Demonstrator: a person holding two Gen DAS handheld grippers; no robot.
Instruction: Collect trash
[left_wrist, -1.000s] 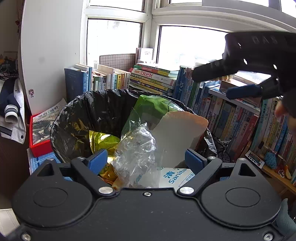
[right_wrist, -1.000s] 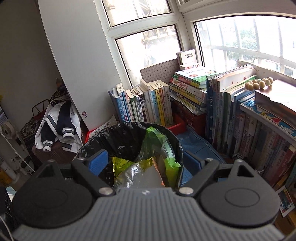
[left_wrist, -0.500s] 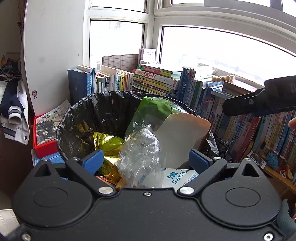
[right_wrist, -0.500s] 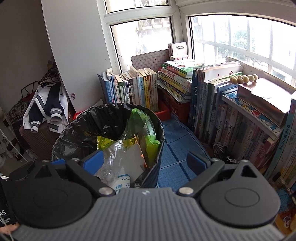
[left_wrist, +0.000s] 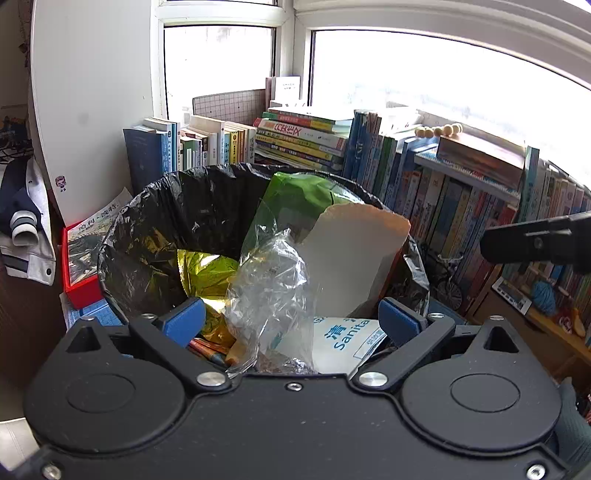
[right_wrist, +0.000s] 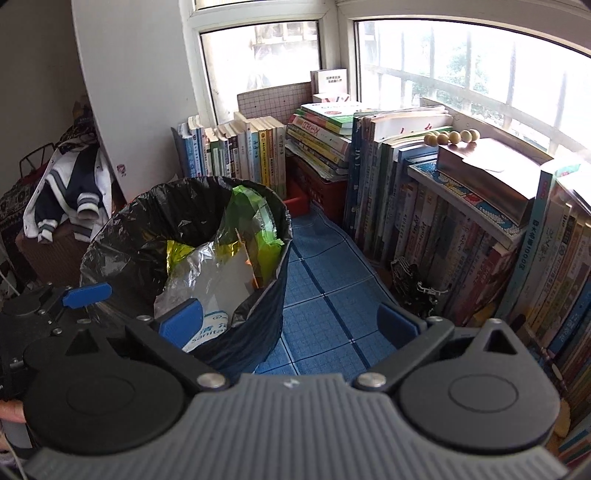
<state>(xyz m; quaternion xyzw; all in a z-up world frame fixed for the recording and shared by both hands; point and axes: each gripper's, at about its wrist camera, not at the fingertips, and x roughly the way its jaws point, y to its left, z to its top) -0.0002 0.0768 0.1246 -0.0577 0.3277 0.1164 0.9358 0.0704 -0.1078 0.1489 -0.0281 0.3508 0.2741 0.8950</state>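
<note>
A bin with a black liner (left_wrist: 207, 206) stands on the floor, packed with trash: a green bag (left_wrist: 299, 192), a pale cardboard piece (left_wrist: 354, 251), crumpled clear plastic (left_wrist: 269, 288), gold foil (left_wrist: 207, 273) and a white Sanita pack (left_wrist: 343, 339). My left gripper (left_wrist: 291, 319) hangs open just over the bin's near rim, holding nothing. In the right wrist view the bin (right_wrist: 122, 240) sits at the left. My right gripper (right_wrist: 290, 321) is open and empty over the blue floor mat (right_wrist: 325, 280), beside the bin. The right gripper's body (left_wrist: 535, 247) shows at the left wrist view's right edge.
Rows and stacks of books (right_wrist: 443, 221) line the window wall and the right side. A red box (left_wrist: 81, 284) with papers sits left of the bin, under a white board (left_wrist: 92, 92). A jacket (right_wrist: 70, 184) lies on a low stand at the far left.
My right gripper has drawn away from above the bin, down and to the right, and now looks at the floor mat. The left gripper has hardly moved.
</note>
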